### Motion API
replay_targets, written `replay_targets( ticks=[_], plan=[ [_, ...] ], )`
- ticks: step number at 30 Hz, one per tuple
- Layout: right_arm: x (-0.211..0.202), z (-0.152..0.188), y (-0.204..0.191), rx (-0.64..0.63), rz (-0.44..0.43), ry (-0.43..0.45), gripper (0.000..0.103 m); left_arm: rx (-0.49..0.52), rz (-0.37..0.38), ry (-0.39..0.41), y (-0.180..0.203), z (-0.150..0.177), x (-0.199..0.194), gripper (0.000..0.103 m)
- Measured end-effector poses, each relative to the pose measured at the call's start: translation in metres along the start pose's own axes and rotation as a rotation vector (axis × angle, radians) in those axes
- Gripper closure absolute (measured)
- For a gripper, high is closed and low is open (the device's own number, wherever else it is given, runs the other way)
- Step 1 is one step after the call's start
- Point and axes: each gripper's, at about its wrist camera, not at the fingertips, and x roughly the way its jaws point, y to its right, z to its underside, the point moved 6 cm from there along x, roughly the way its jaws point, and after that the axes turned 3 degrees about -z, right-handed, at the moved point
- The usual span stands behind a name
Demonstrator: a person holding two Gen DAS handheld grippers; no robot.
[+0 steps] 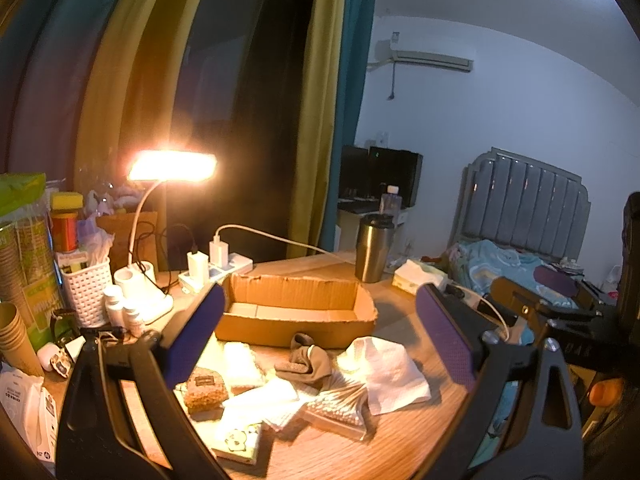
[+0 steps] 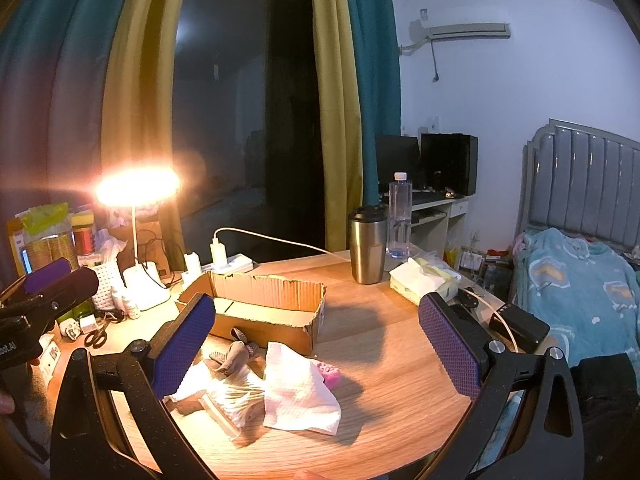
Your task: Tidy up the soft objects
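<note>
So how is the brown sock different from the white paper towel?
The brown sock is dark and bunched into a lump; the white paper towel is pale and lies spread out, crumpled flat. The sock looks smaller, and the towel covers more of the table. The sock lies right in front of the cardboard box; the towel sits to its right, overlapping the pack of cotton swabs. Both are soft and outside the box.

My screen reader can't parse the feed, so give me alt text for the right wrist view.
The right gripper, jaws wide open and empty, hovers over a white paper towel, cotton swabs and a brown sock on a wooden table. An open cardboard box sits behind them, a lit desk lamp at left.
</note>
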Motion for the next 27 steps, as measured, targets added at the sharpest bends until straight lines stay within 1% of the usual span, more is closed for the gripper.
replay_targets(
  ticks=[8,13,19,27],
  plan=[
    [0.007,-0.001,0.002,-0.009,0.004,-0.004,0.000,-0.009,-0.009,-0.018,-0.007,0.003,0.008,0.006],
    [0.018,0.003,0.006,-0.014,0.010,-0.026,0.000,-0.025,-0.025,-0.052,-0.016,0.012,0.018,0.006],
    [0.035,0.012,0.010,-0.011,0.020,-0.069,0.000,-0.035,-0.042,-0.119,-0.025,0.028,0.039,0.006],
    [0.064,0.042,0.021,-0.008,0.034,-0.163,0.000,-0.071,-0.090,-0.249,-0.048,0.072,0.069,0.006]
  ],
)
